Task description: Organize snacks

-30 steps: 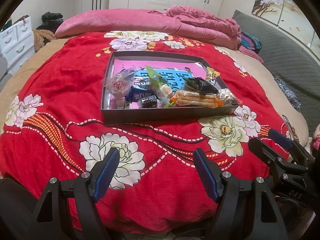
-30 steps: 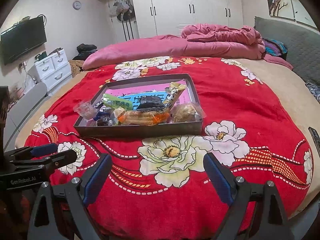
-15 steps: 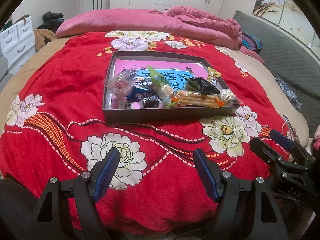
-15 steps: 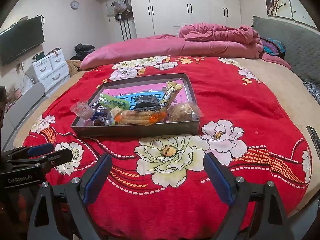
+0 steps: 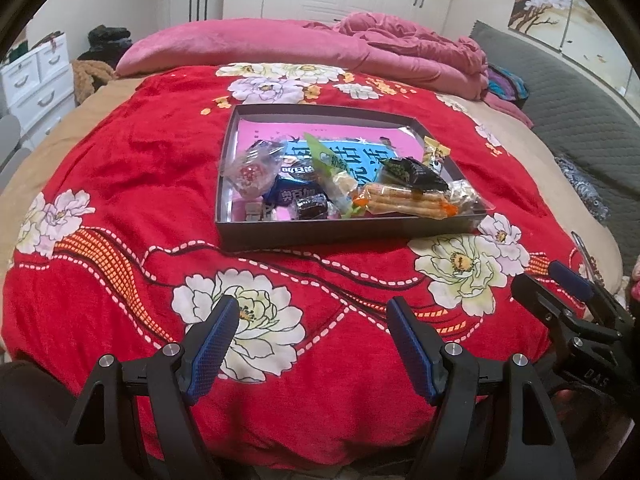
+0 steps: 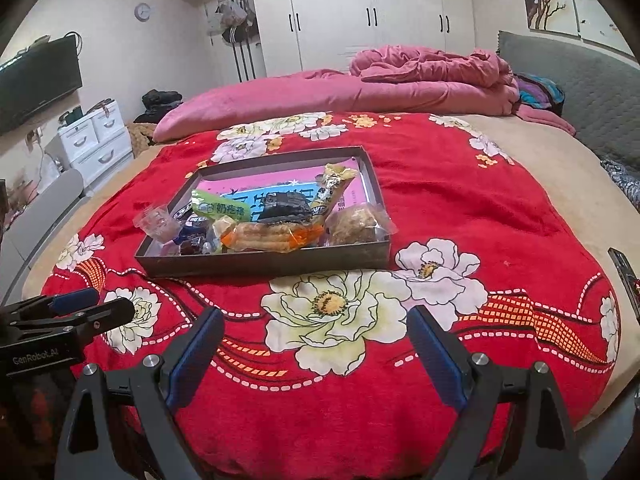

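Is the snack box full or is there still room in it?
Still room. The snacks crowd the near half of the box; the far half shows bare pink lining.

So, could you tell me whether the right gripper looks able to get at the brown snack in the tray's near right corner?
Probably yes: the right gripper is open and empty, with only bare blanket before the tray, and the brown snack lies uncovered.
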The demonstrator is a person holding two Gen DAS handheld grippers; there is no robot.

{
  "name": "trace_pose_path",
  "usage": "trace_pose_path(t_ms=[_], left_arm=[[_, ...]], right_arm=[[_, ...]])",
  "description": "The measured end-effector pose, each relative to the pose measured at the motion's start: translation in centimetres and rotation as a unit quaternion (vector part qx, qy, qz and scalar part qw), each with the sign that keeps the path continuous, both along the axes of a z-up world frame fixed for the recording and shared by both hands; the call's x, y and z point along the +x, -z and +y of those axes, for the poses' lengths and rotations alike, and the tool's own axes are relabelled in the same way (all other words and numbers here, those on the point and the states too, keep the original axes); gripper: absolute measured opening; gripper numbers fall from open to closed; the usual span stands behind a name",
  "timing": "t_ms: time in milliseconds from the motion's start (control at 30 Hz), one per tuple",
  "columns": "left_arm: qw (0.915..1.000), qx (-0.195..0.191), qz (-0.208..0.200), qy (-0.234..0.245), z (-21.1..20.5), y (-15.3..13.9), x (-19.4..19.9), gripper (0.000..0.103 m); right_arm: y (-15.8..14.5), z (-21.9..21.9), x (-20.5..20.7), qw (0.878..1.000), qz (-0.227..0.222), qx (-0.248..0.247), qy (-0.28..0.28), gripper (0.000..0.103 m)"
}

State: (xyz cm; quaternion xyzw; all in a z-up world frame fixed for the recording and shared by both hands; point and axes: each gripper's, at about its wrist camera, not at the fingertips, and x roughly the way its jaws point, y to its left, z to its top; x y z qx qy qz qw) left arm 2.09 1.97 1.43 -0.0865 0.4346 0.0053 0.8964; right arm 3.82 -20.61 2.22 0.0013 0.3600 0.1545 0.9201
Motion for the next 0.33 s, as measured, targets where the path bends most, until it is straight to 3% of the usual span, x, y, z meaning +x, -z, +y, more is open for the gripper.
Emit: trace_pose_path(t_ms=[200, 267, 333], left_arm=[[0.9991, -0.032, -0.021, -0.017, 2.5, -0.5, 2.3, 0.077], [0.9972, -0.046, -0.043, -0.04, 4.7, -1.2, 3.3, 0.077], [0.9941, -0.027, -0.061, -0.085, 7.9, -1.9, 4.3, 0.077]], right_arm=[[0.4, -0.6, 1.2, 1.0, 0.001, -0.005, 0.022, 0.092], [0.8, -1.7, 2.5, 0.999, 0.003, -0.005, 0.045, 0.098], [1.0, -3.1, 4.0, 0.997, 0.01, -0.001, 0.071, 0.102]])
